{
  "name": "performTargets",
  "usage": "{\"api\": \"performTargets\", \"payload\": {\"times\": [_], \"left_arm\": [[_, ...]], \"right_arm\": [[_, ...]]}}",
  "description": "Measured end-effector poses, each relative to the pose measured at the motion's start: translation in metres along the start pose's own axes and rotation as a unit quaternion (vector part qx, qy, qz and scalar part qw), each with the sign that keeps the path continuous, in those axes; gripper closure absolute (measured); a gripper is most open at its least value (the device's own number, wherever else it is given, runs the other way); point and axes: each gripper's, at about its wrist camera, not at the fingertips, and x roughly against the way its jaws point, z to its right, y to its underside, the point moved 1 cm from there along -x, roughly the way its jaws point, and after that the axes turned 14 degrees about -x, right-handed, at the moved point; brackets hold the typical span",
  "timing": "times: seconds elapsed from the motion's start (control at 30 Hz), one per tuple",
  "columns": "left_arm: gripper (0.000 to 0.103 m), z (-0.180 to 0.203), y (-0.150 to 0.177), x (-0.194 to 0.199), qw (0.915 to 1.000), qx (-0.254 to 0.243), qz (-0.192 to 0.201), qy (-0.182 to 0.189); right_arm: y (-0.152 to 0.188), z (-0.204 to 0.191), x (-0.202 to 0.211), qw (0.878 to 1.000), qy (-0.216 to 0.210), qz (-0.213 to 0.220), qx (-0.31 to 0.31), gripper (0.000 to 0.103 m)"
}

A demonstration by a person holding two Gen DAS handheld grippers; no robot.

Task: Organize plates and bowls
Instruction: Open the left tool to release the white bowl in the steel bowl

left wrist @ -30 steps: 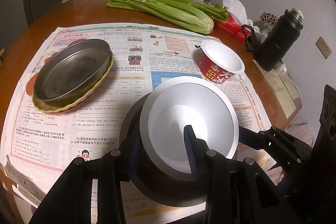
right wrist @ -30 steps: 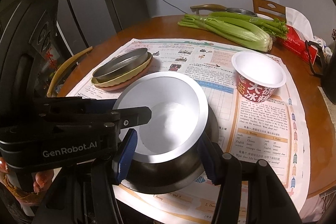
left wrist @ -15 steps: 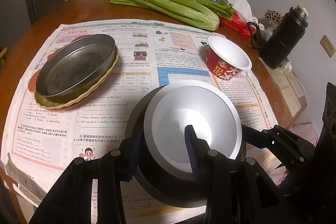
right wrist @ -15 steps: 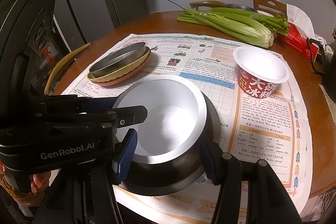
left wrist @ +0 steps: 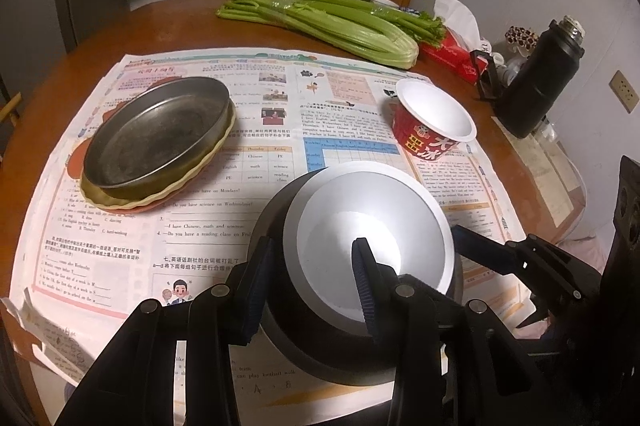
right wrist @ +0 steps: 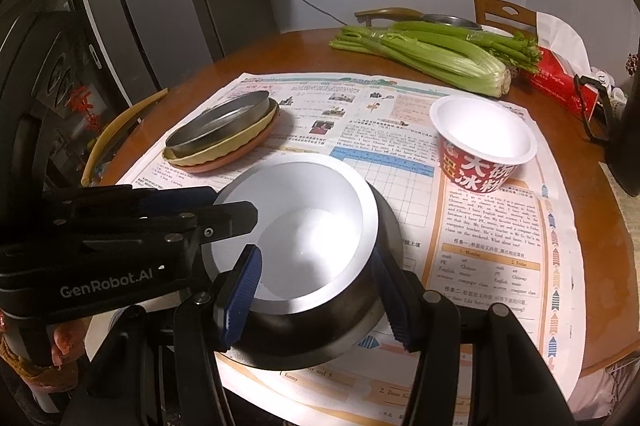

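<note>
The round steel bowl [left wrist: 372, 246] is sitting mouth-up on the newspaper [left wrist: 256, 130], just nearer than the paper cup [left wrist: 434, 120]. The left gripper [left wrist: 308, 290] and right gripper [right wrist: 316, 290] fingers are each pinching its rim. Compared with a second ago, the stacked plates [left wrist: 156, 142] are appearing farther off.

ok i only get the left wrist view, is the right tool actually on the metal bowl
observer: Yes. The right wrist view shows the right tool straddling the metal bowl wall, one pad inside and one outside.
operator: whats past the plate stack on the left
observer: A grey fridge stands behind it.
operator: can you see my left tool from there
observer: Yes, the left tool comes in from the left, reaching over the bowl's rim.
</note>
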Motion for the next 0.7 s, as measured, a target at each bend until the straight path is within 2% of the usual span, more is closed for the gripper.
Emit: {"api": "performTargets", "payload": {"times": [0.7], "left_arm": [[0.061, 0.015, -0.012, 0.021, 0.9993, -0.013, 0.025, -0.025]], "right_arm": [[-0.013, 0.022, 0.033, 0.998, -0.003, 0.056, -0.028, 0.045]]}}
